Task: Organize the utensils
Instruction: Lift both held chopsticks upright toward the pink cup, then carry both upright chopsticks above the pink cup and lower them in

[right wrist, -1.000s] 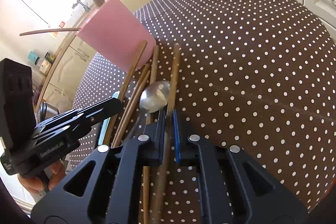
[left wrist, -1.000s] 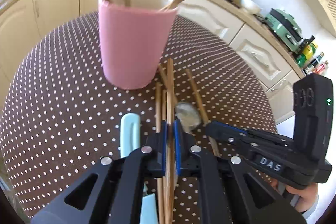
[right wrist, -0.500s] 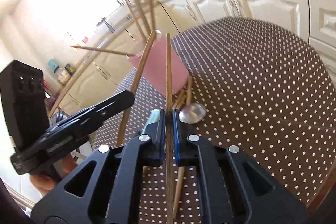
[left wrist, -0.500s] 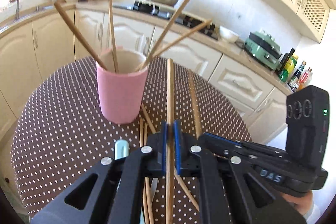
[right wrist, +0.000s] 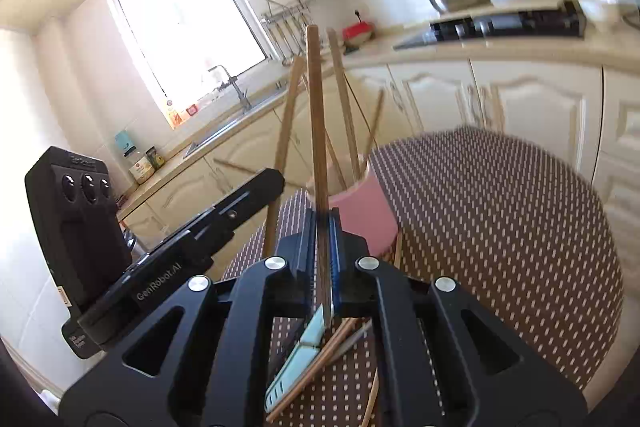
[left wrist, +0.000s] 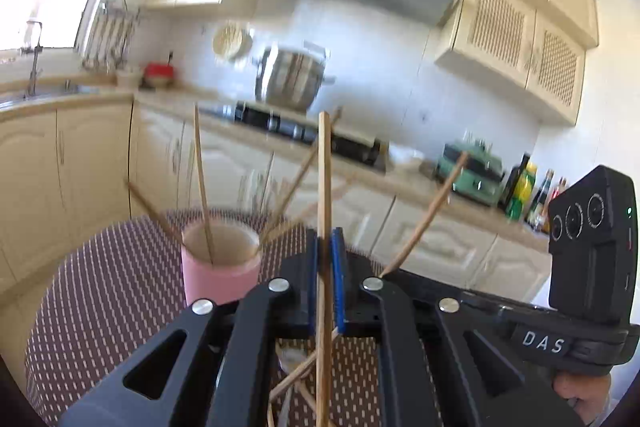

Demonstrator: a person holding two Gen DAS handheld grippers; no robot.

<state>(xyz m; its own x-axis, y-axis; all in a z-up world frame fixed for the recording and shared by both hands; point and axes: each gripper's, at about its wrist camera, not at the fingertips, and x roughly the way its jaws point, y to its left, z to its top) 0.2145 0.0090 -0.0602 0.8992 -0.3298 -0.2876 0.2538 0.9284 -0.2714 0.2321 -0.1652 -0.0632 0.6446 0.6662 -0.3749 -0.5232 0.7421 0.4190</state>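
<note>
Wooden chopsticks are the things in hand: the left claw [left wrist: 325, 247] is clamped on one chopstick [left wrist: 325, 187], which stands almost upright between its blue pads, its tip above the pink cup [left wrist: 221, 269]. The right claw [right wrist: 323, 227] pinches a second chopstick [right wrist: 317, 115] the same way, nearly upright, with its upper end high over the cup [right wrist: 366, 215] in that view.

Several more chopsticks [left wrist: 202, 183] already stand in the cup, leaning out over its rim in different directions. The cup sits on the desk [left wrist: 112, 291], which wears a brown cloth with white dots, and both claws are raised above the desk on the near side of the cup.

On the near side of the cup, under the claws, loose chopsticks [right wrist: 316, 367] lie on the cloth beside a pale blue utensil handle [right wrist: 298, 359] and a thin metal handle [right wrist: 352, 341]; whether they touch one another is hard to tell. From the left wrist the right claw's body shows to the right of the cup, holding its chopstick at a slant.

Beyond the cup are cream cabinets [right wrist: 520, 107], a hob with a steel pot [left wrist: 292, 79], and a sink under the window [right wrist: 184, 15].
</note>
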